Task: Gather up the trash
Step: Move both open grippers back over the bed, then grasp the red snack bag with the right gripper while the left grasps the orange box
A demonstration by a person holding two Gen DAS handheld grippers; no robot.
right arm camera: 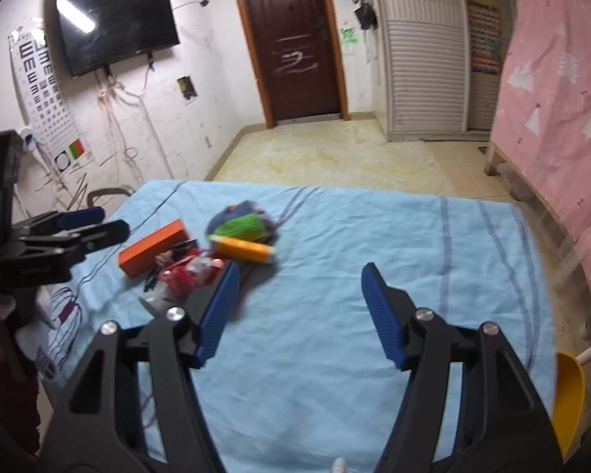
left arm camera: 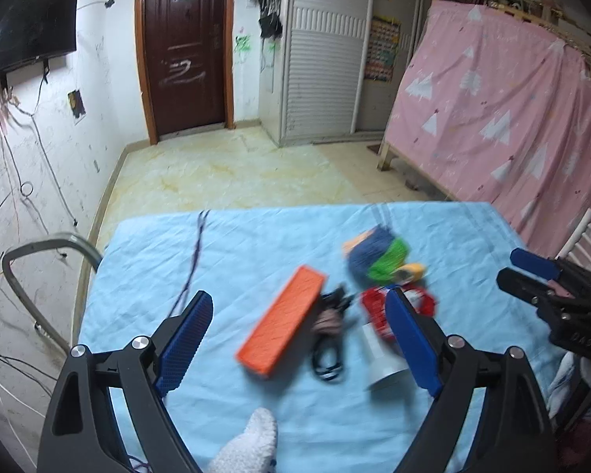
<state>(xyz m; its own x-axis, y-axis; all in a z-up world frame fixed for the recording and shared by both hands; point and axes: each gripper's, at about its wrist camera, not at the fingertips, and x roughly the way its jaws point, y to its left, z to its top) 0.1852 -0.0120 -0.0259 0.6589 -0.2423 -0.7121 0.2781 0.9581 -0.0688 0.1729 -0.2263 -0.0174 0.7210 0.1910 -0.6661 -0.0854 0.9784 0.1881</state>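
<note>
The left gripper hovers above the near part of the bench, which is covered with a light blue cloth. Its jaws are spread wide and hold nothing. Between and just beyond them lies the trash pile. An orange box lies at the left of the pile. Just right of it are a black cable bundle, a white paper cup lying on its side, and a red wrapper. Farther back are a blue, green and orange bag and a yellow tube. The pile is blurred, so contacts between items cannot be determined.

The right gripper hovers over bare cloth to the right of the pile. Its jaws are also wide open and empty. In the right wrist view the orange box, yellow tube and red wrapper lie left of and beyond its left finger.

At the far end of the room are a brown door and a wall-mounted television.
</note>
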